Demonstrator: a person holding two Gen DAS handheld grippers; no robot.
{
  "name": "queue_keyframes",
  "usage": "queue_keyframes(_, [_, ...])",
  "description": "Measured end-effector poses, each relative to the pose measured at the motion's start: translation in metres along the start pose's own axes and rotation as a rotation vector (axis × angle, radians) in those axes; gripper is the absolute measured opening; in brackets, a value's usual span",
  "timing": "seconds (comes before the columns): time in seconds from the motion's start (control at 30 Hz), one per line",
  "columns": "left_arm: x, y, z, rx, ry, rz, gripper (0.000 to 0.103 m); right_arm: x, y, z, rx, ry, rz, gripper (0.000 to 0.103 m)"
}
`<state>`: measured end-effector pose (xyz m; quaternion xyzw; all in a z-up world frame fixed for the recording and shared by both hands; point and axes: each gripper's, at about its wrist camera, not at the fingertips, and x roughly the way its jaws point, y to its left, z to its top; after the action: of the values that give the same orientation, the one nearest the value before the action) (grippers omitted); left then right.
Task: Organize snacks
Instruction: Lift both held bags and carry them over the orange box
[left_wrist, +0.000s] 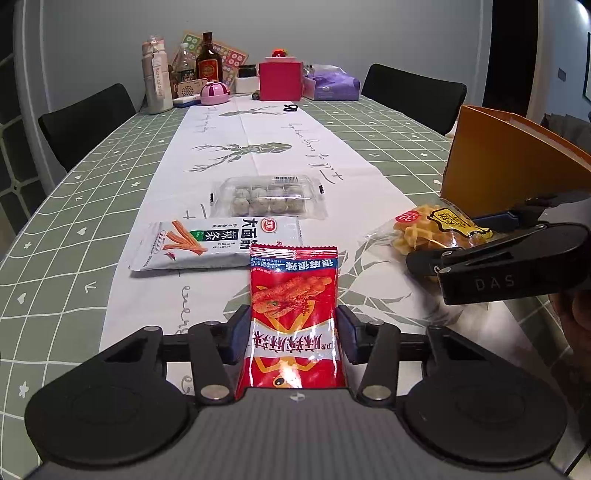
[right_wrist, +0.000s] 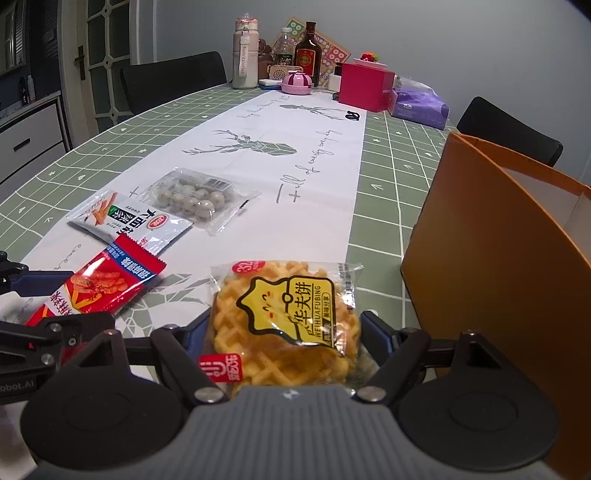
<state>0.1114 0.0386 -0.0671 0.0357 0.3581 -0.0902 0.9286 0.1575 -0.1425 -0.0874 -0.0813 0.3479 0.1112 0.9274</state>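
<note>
My left gripper (left_wrist: 291, 334) is shut on a red spicy snack packet (left_wrist: 293, 295), which sticks out forward between the fingers; the packet also shows in the right wrist view (right_wrist: 107, 280). My right gripper (right_wrist: 286, 332) is shut on a clear-wrapped waffle pack (right_wrist: 288, 317), seen from the left wrist view (left_wrist: 432, 229) at the right. A white spicy-strip packet (left_wrist: 214, 242) and a clear pack of round balls (left_wrist: 267, 197) lie flat on the white runner ahead. An orange box (right_wrist: 498, 258) stands open at the right.
The green checked tablecloth (left_wrist: 92, 221) covers a long table with black chairs (left_wrist: 85, 122) at its sides. At the far end stand bottles (left_wrist: 208, 59), a pink box (left_wrist: 280, 81), a pink bowl (left_wrist: 214, 94) and a purple tissue pack (left_wrist: 332, 86).
</note>
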Motion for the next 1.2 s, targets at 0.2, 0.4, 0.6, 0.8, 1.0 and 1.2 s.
queue_keyframes(0.2, [-0.009,0.001,0.001,-0.007,0.0,-0.018,0.053,-0.011,-0.001,-0.004,0.006,0.01,0.002,0.076])
queue_keyframes(0.4, [-0.023,-0.001,0.004,0.006,-0.028,-0.018,0.052,-0.031,-0.001,-0.004,0.008,-0.013,-0.006,0.075])
queue_keyframes(0.6, [-0.041,-0.004,0.012,0.034,-0.05,-0.035,0.052,-0.053,0.0,-0.001,-0.005,-0.04,-0.008,0.075])
queue_keyframes(0.8, [-0.061,-0.01,0.033,0.095,-0.089,-0.042,0.052,-0.076,-0.002,0.009,-0.01,-0.053,-0.014,0.075])
queue_keyframes(1.0, [-0.072,-0.025,0.053,0.141,-0.129,-0.067,0.052,-0.098,-0.012,0.018,0.006,-0.082,-0.026,0.075])
queue_keyframes(1.2, [-0.076,-0.042,0.071,0.183,-0.166,-0.097,0.052,-0.123,-0.03,0.028,0.034,-0.121,-0.058,0.075])
